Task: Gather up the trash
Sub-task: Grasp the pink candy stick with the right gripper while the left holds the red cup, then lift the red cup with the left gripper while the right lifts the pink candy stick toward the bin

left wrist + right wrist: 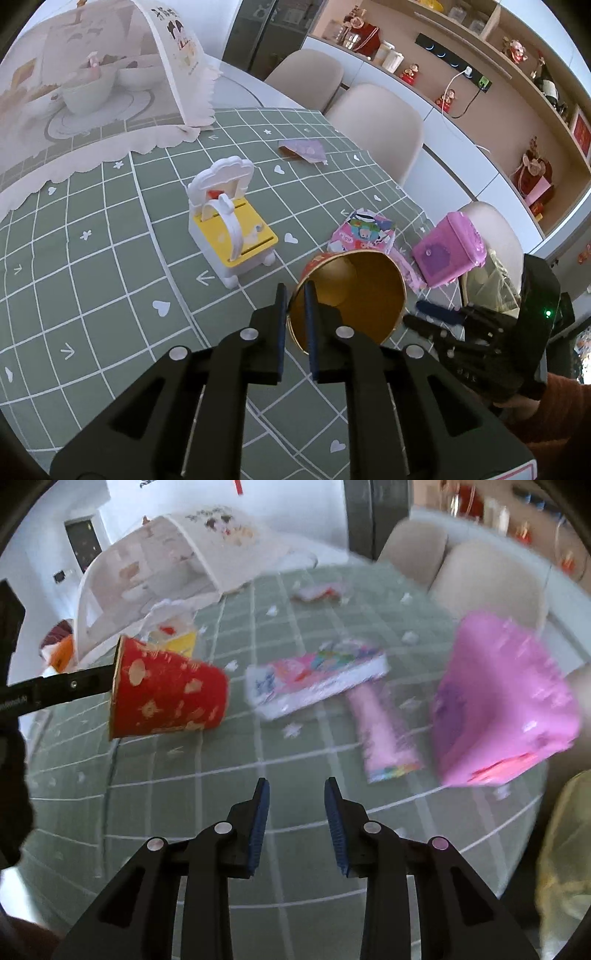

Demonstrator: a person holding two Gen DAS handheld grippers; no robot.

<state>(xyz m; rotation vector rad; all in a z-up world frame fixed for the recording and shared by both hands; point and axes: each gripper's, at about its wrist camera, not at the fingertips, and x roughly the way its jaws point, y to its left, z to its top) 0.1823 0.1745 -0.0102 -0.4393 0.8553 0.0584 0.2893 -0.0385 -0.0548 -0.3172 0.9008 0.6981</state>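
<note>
Cup [347, 295] hangs tipped above the counter [110, 288], just beside the pink box [448, 251], its rim pinched by the left hand-held gripper [295, 295]. Right hand-held gripper [297, 794] is spread, empty. Keep the pinch firm; a thin rim could slip.

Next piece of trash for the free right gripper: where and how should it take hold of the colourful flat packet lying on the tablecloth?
The colourful packet lies flat, so a top-down pinch probably finds little to bite. Better to take its near long edge, which shows a white side face, coming in low from the front with the open right gripper, one finger over and one under the edge.
</note>
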